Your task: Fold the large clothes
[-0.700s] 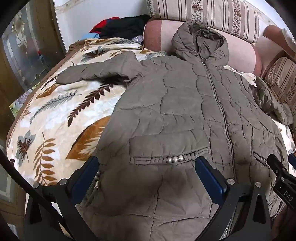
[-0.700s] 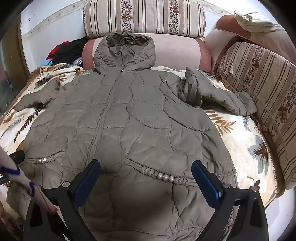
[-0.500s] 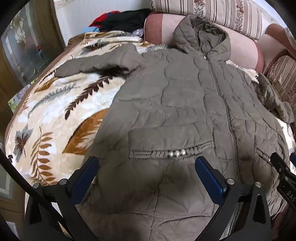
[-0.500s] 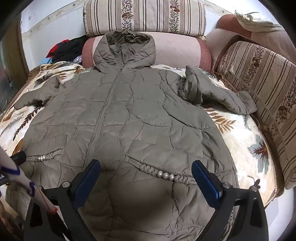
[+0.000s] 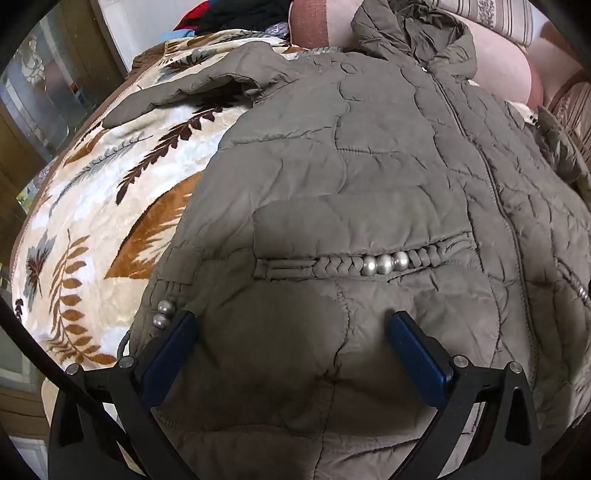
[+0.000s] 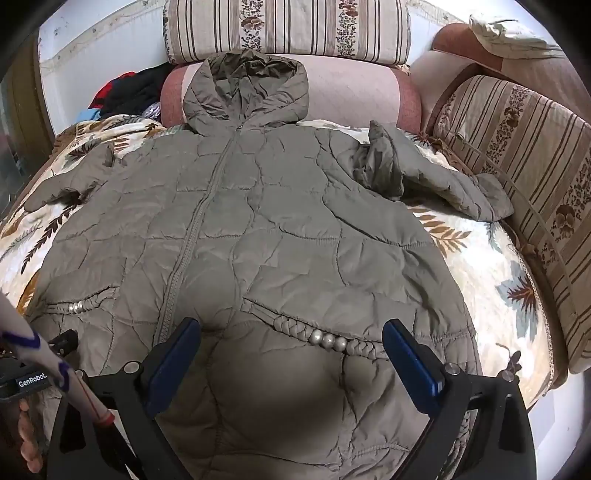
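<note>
One quilted olive jacket point(image 6: 258, 229) is spread front-up on a leaf-patterned blanket point(image 6: 491, 258), with its hood point(image 6: 247, 88) resting against a pink bolster point(image 6: 354, 92) at the far side. No containers are seen; the two front pockets are the only holding places, and what is inside them cannot be told. Each pocket opening is trimmed with a braid carrying three silver beads point(image 5: 384, 263), and two more beads point(image 5: 162, 314) are seen at the jacket's left side edge in the left wrist view.

The left sleeve point(image 5: 192, 88) is stretched out over the blanket, while the right sleeve point(image 6: 443, 184) lies bent toward a striped cushion point(image 6: 517, 166). Two striped cushions are counted (one behind the bolster point(image 6: 288, 29), one along the right side). Bare blanket is left on both sides of the jacket, wider on the left; on the right it is bounded by the cushion. A pile of dark and red clothes point(image 6: 129, 88) lies in the far left corner.

The left claw point(image 5: 291, 332) is held wide open above the lower left panel, with nothing between its blue pads. The right claw point(image 6: 291, 338) is likewise spread wide above the right pocket and nothing is gripped by it.
</note>
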